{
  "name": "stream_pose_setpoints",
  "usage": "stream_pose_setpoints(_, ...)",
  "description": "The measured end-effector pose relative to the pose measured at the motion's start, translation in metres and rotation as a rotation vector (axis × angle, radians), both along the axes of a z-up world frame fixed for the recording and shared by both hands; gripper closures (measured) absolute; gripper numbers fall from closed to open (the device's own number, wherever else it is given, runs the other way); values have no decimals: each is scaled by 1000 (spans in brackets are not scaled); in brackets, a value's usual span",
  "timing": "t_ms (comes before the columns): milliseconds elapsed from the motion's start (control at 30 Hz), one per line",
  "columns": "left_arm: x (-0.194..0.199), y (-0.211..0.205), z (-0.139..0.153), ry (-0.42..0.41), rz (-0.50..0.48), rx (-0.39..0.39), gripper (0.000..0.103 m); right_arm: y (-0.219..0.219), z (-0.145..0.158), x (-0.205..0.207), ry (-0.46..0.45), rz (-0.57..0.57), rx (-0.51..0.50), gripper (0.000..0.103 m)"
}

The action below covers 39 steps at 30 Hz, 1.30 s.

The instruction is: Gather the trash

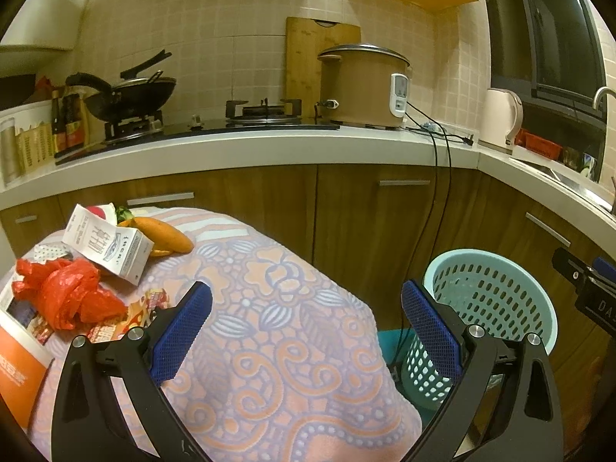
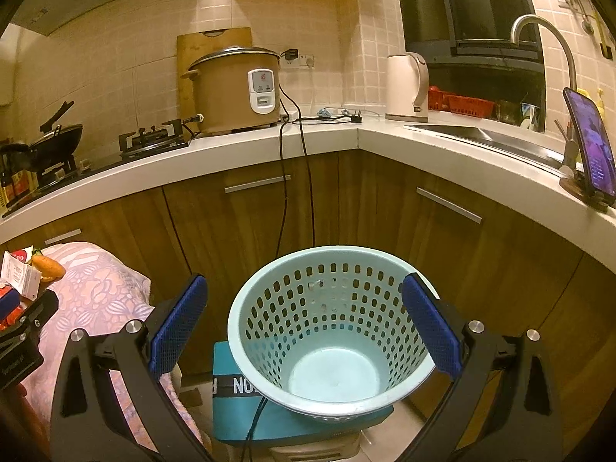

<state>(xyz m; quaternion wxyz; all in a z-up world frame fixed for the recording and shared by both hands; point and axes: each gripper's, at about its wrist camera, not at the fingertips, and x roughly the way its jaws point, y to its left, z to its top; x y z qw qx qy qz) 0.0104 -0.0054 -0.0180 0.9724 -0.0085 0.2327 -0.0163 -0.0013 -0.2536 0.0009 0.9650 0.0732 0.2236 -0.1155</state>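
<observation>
While trash waits on the patterned cloth [image 1: 269,308], left gripper [image 1: 306,331] & right gripper [image 2: 304,327] hang spread wide, empty; mint laundry-style basket [image 2: 246,308] sits below to catch it.

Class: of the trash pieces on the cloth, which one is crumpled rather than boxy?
The red bag: crumpled plastic, beside the white carton, which keeps flat sides.
</observation>
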Motion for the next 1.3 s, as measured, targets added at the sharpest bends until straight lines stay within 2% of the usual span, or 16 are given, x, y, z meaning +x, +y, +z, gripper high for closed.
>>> stream_pose_setpoints(933, -5, 10, 6, -21, 11, -57, 8, 12, 8, -2, 19, 15, -16, 8)
stream_pose_setpoints(1300, -3, 25, 5, 0, 27, -130, 8, 20, 17, -11, -1, 23, -33, 8)
